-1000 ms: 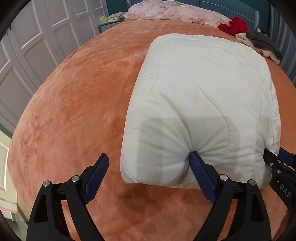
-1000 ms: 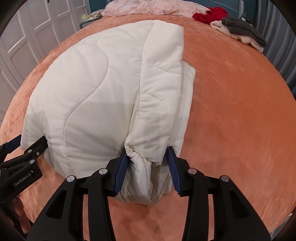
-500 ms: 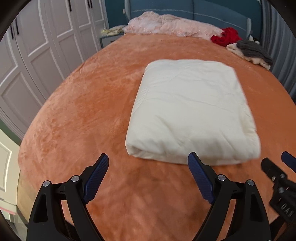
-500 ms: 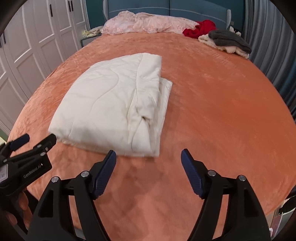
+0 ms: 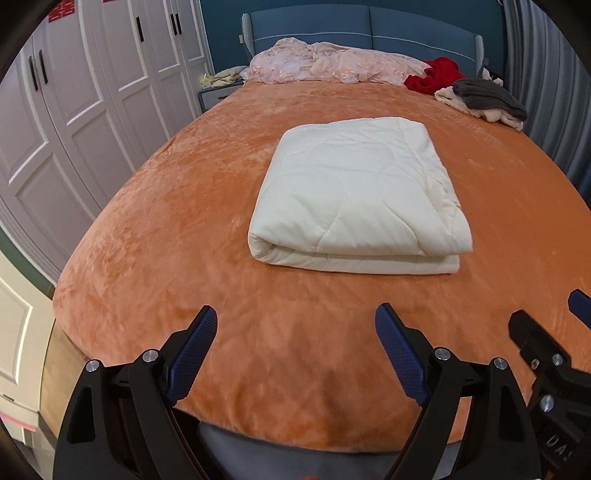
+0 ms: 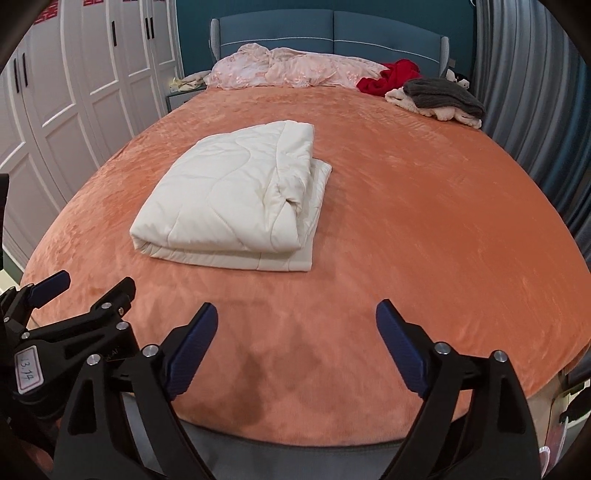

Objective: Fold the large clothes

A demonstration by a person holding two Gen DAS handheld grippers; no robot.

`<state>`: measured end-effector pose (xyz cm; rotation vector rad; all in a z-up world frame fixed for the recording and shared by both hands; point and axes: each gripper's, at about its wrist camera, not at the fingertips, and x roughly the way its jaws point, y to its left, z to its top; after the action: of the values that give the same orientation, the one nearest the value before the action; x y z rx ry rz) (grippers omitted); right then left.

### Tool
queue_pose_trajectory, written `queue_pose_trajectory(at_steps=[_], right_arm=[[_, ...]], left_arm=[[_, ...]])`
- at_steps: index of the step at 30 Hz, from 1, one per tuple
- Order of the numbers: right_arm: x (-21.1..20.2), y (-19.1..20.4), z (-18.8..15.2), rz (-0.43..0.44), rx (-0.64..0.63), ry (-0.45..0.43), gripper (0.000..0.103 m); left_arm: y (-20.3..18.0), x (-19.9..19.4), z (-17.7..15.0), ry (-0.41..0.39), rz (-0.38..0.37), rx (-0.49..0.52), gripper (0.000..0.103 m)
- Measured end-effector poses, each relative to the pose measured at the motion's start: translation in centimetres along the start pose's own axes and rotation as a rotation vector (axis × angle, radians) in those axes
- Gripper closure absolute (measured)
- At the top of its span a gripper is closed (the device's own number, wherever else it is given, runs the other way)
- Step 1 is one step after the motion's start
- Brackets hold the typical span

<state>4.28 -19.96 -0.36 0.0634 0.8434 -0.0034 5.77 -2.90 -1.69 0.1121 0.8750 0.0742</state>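
Note:
A cream quilted jacket (image 5: 354,192) lies folded into a thick rectangle in the middle of the orange bed cover (image 5: 184,229); it also shows in the right wrist view (image 6: 236,199). My left gripper (image 5: 295,328) is open and empty, held back over the bed's near edge, well apart from the bundle. My right gripper (image 6: 295,325) is open and empty too, near the same edge, to the right of the left one. The right gripper's side shows at the lower right of the left wrist view (image 5: 550,354); the left gripper shows at the lower left of the right wrist view (image 6: 74,306).
A pink cover (image 5: 332,62), a red garment (image 5: 432,75) and a grey and cream pile (image 5: 484,99) lie by the blue headboard (image 5: 362,22). White wardrobe doors (image 5: 74,110) stand on the left, a grey curtain (image 6: 524,92) on the right.
Both grippers let go of the cream bundle, the right one opened, and both pulled back to the bed's near edge. The bundle now rests folded on the cover.

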Motion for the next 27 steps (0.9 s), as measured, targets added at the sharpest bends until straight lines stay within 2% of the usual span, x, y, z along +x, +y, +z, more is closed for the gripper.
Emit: queue_pose_trajectory(at_steps=[13,27], right_arm=[[-3.6,-0.1,-2.4,0.0,0.013,-0.042,0.016],[-5.1,0.3,-3.7,0.002,0.014,-0.057,0.016]], left_arm=[[-0.3,-3.2,-2.3,-0.048,0.037,-0.009,0.018],[0.2,-5.2,-3.7,-0.085,0.055,0.001,0.018]])
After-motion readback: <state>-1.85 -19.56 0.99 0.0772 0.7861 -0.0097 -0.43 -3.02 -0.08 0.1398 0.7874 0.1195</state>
